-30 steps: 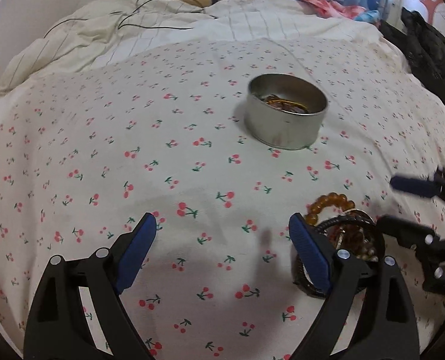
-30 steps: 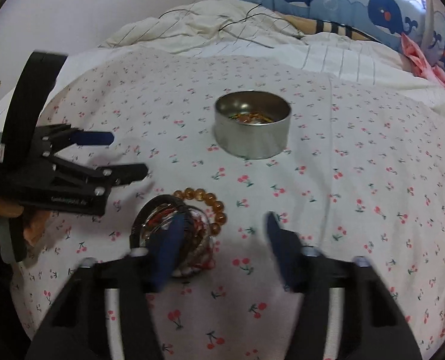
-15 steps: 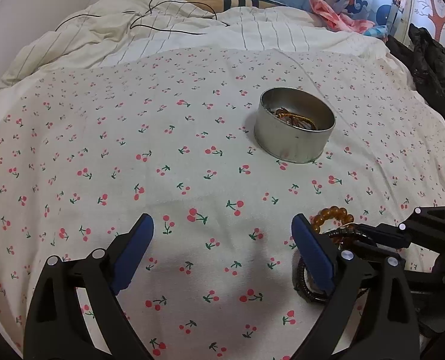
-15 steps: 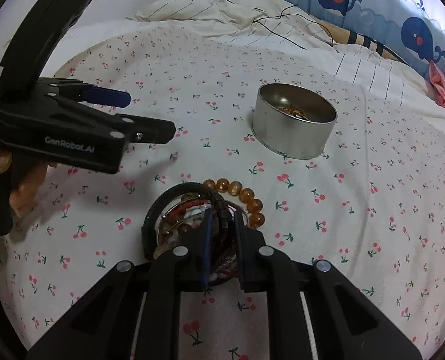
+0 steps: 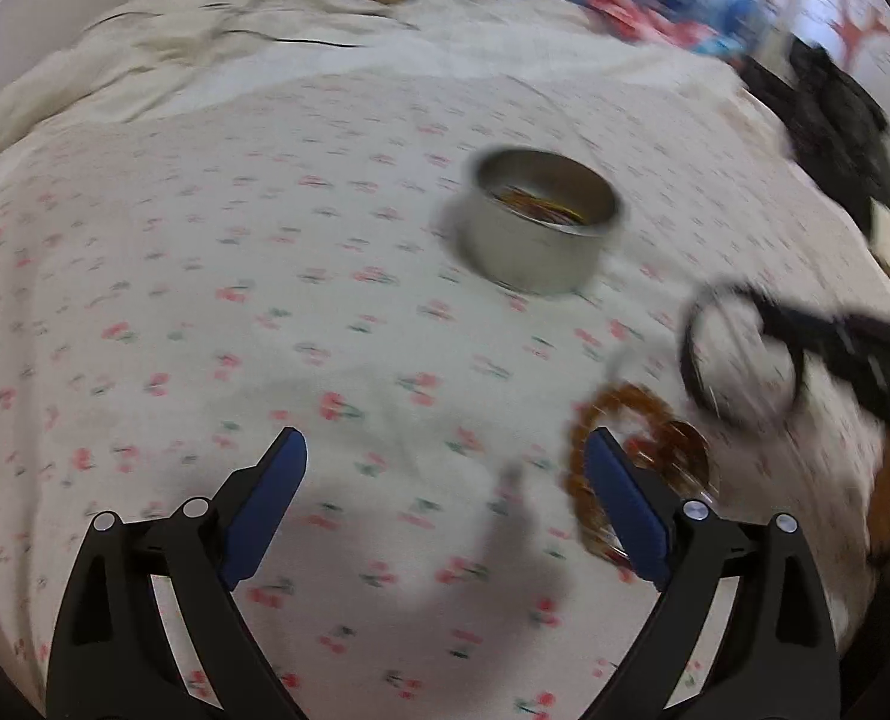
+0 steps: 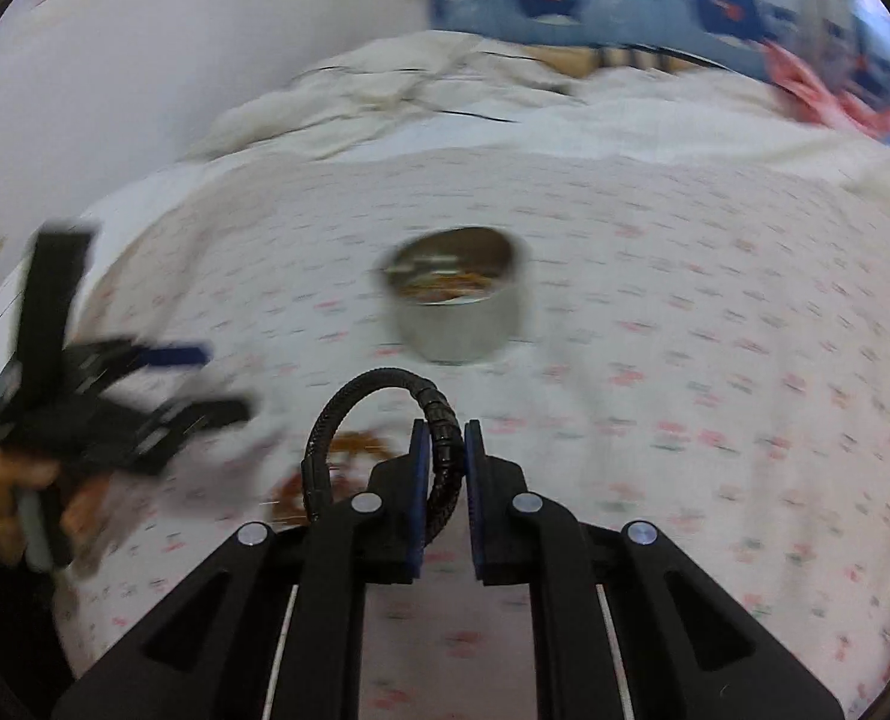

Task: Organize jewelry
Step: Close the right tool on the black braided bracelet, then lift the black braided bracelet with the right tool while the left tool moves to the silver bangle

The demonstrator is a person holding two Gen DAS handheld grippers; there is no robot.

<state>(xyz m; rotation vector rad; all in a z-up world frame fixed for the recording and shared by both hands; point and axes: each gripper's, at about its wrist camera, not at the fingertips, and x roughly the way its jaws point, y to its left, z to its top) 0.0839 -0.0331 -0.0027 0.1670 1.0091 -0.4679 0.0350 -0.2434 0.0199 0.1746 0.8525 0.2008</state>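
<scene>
A gold tangle is seen in the tin (image 6: 454, 294) at 12 o'clock; a black braided bracelet (image 6: 439, 450) is clamped by the right gripper (image 6: 445, 462), while the left gripper (image 5: 445, 480) is spread empty.

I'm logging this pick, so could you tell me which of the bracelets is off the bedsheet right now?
The black braided bracelet, clamped in the right gripper. The amber bead bracelet lies on the cherry-print sheet.

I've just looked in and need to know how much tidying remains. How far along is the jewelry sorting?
Done: the metal tin on the bedspread already holds some jewelry.

In hand: the right gripper, whose jaws have just been closing, is clamped on the black braided bracelet, lifted clear of the cloth. The left gripper is open and holds nothing.

Left: drop that bracelet in the tin, then move the amber bead bracelets lying on the bedspread.
</scene>
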